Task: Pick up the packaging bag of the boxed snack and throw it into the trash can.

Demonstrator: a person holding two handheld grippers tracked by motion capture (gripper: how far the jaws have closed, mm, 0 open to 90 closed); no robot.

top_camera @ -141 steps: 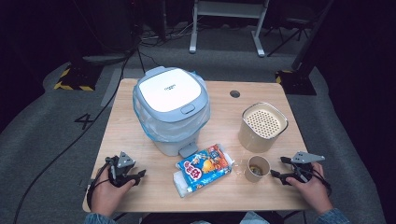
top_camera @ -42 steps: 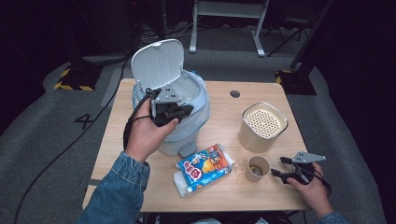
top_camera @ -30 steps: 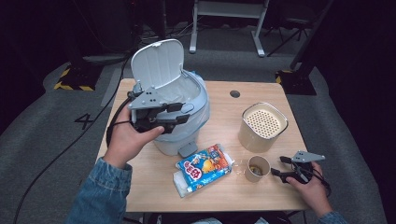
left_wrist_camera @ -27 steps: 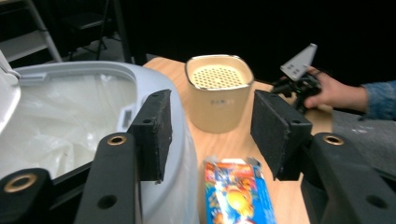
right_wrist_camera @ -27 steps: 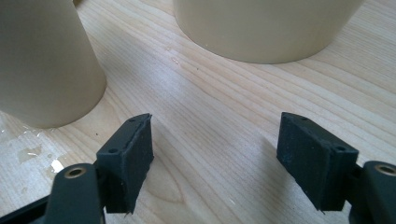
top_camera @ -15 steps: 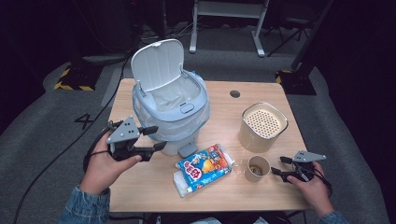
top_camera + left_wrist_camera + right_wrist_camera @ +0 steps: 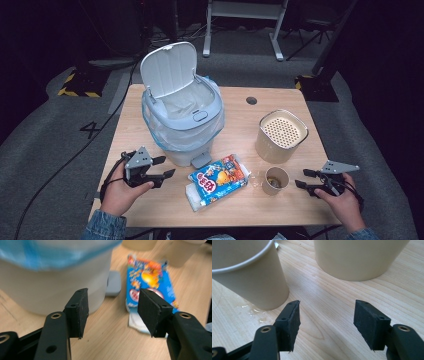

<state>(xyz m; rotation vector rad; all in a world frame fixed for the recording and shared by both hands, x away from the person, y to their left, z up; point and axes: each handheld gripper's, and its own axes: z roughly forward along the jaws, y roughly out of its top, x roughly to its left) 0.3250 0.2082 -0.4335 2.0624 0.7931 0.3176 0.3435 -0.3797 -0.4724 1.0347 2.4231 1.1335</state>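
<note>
A white pedal bin (image 7: 185, 125) with a blue liner stands at the table's left middle, its lid (image 7: 167, 67) raised. In front of it lies a blue snack packet (image 7: 217, 181). My left gripper (image 7: 165, 167) sits low at the front left, open and empty, pointing right toward the packet (image 7: 147, 287) and the bin's base (image 7: 55, 287). A paper cup (image 7: 275, 180) holding dark liquid stands right of the packet. My right gripper (image 7: 301, 179) rests open at the front right, just right of that cup (image 7: 249, 277).
A tall cream canister (image 7: 281, 136) with a perforated top stands behind the paper cup. A small wet patch (image 7: 254, 311) lies by the cup's base. The bin's grey pedal (image 7: 113, 286) juts forward. A round hole (image 7: 251, 100) marks the table's far side.
The bin lid went from shut to raised. My left gripper then came down from the bin's top to the front left of the table. The right gripper stayed put.
</note>
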